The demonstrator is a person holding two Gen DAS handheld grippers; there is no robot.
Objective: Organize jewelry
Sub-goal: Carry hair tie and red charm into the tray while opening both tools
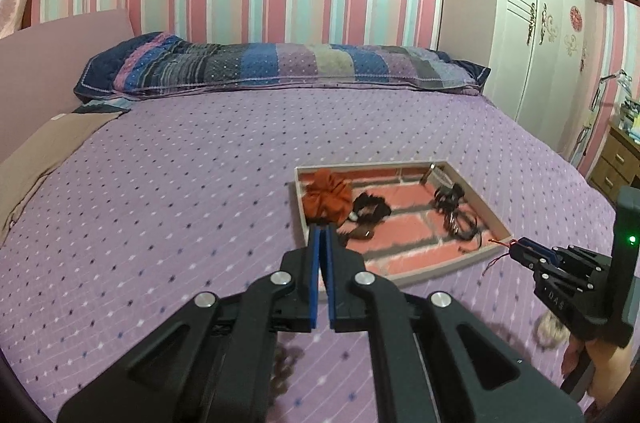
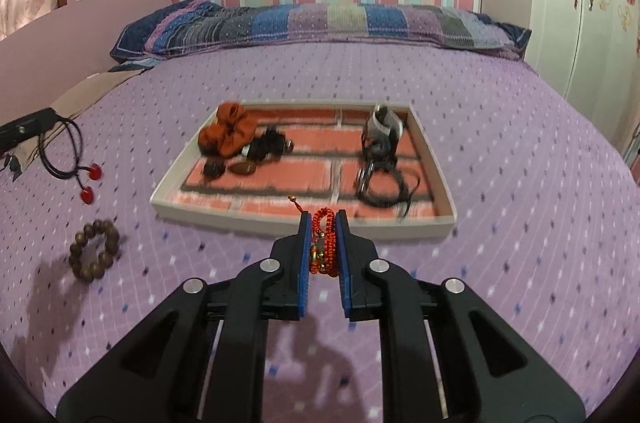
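**Jewelry headed for the tray, one piece in each claw**

Jewelry is what all this is about, and most of it already sits in the shallow tray (image 2: 436, 159) out on the purple bed (image 2: 520, 223). Inside the tray, on its brick-patterned lining, an orange scrunchie (image 2: 230, 135) and some dark pieces fill the left end, and a tangle of black cords (image 2: 384, 179) with a grey cuff lies at the right end. The middle of the lining is bare.

On the bedspread, left of the tray and well apart from it, a brown bead bracelet (image 2: 94, 249) waits untouched.

The right claw (image 2: 324, 243) is clenched on a red braided bracelet (image 2: 325, 239), bunched between its blue pads with a knotted end poking up toward the tray's near rim. The left claw (image 2: 52, 119) shows at the edge of the right-hand camera with a black cord necklace (image 2: 62, 151) looped from its tip, two red pendants dangling below; from its own camera the fingers (image 1: 316, 263) look pressed together, and the cord itself can't be seen there.

My guess is both pieces go into the tray next. To do it cleanly, carry the red bracelet over the near rim before letting go, aim for the bare middle strip, and lower it close so the braid doesn't spill across the black cords. The necklace should hang free of the rim so its pendants don't catch.
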